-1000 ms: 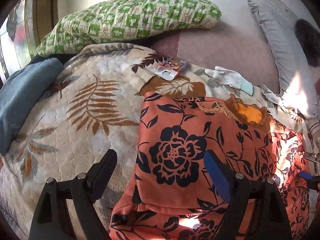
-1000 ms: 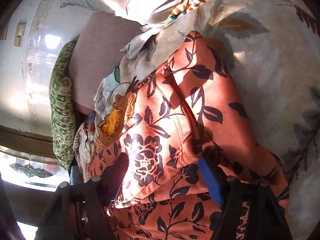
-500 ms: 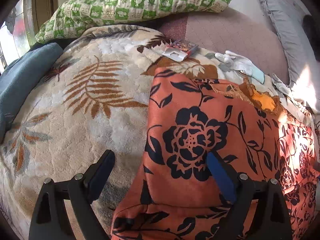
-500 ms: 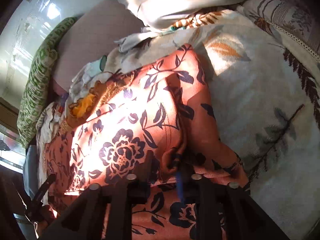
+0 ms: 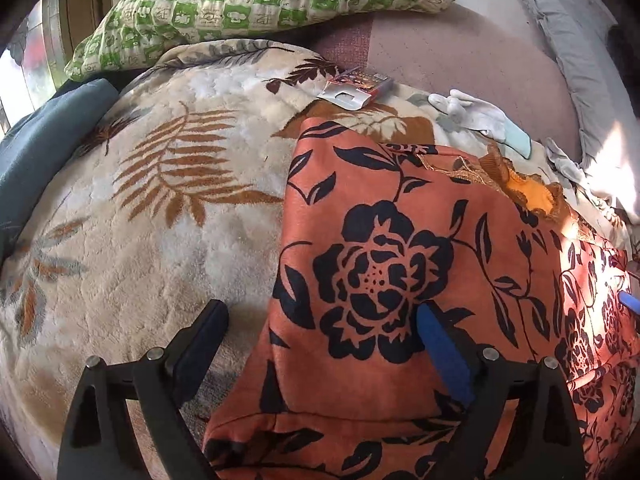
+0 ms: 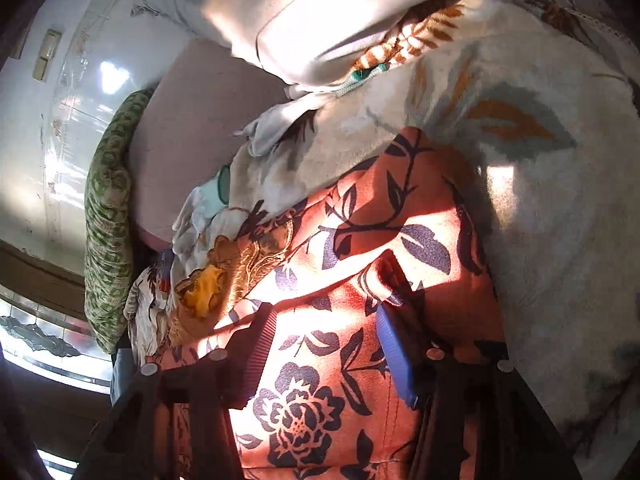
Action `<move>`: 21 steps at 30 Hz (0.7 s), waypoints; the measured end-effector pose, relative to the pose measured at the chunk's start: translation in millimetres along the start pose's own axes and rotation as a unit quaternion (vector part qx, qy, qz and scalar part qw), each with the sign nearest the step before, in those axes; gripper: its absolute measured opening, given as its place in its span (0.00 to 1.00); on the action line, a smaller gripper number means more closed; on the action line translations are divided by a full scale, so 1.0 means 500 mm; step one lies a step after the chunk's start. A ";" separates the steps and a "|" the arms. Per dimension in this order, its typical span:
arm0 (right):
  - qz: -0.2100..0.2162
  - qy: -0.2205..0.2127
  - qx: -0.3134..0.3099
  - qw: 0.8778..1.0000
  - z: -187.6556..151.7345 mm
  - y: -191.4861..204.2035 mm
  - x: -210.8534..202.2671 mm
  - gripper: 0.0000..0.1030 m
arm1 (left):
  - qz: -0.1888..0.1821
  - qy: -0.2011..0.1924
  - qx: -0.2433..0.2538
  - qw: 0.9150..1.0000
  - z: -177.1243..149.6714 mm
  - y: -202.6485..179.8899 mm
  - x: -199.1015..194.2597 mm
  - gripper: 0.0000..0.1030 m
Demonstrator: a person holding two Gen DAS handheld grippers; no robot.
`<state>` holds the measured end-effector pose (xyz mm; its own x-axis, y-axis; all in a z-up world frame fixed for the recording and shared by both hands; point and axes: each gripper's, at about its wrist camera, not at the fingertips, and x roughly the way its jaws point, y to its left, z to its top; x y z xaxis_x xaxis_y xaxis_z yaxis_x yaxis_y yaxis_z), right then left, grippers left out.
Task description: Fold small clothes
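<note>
Left wrist view: left gripper (image 5: 320, 344) spread wide over the orange dress (image 5: 400, 240) edge, holding nothing; right gripper (image 6: 324, 344) likewise wide, likely placed to pinch a fold.

A bed carries everything here, covered by a cream plush blanket (image 5: 168, 216) printed with brown fern leaves. Spread flat on the blanket lies an orange garment (image 5: 400, 264) with black flowers, its near edge folded over. Past it on the blanket rest a small printed packet (image 5: 356, 86) and a pale glove (image 5: 480, 116). A green checked pillow (image 5: 248, 4) lies at the head of the bed on a mauve sheet (image 5: 460, 56), a grey pillow (image 5: 576, 52) at the right, and a folded blue cloth (image 5: 44, 136) at the left edge.
</note>
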<state>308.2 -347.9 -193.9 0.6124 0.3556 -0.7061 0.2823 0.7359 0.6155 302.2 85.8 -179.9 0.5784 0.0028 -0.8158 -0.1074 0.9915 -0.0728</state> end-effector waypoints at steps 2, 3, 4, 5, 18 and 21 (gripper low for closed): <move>0.020 -0.019 -0.050 0.998 -0.005 0.044 -0.028 0.64 | 0.008 -0.001 0.003 1.000 0.000 -0.007 0.001 0.94; 0.027 -0.029 -0.073 0.997 -0.002 0.056 -0.030 0.70 | 0.011 -0.004 0.005 1.000 -0.001 -0.008 0.001 0.94; 0.003 -0.034 -0.089 0.995 0.003 0.054 -0.017 0.77 | 0.010 -0.005 0.005 1.000 -0.004 -0.007 0.000 0.94; -0.055 -0.015 -0.081 0.995 0.010 0.030 0.016 0.77 | 0.004 -0.004 0.003 1.000 -0.005 -0.006 -0.001 0.94; -0.093 0.022 -0.106 0.990 -0.028 0.077 0.079 0.85 | 0.067 -0.006 -0.105 0.992 0.014 0.107 -0.010 0.96; -0.063 -0.003 -0.136 0.989 -0.045 0.135 0.032 0.85 | 0.076 -0.046 -0.174 0.981 0.019 0.145 -0.068 0.95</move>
<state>320.8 -279.5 -171.4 0.5893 0.2477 -0.7690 0.1483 0.9025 0.4043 282.6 159.0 -152.0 0.6030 0.1754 -0.7782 -0.4586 0.8744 -0.1582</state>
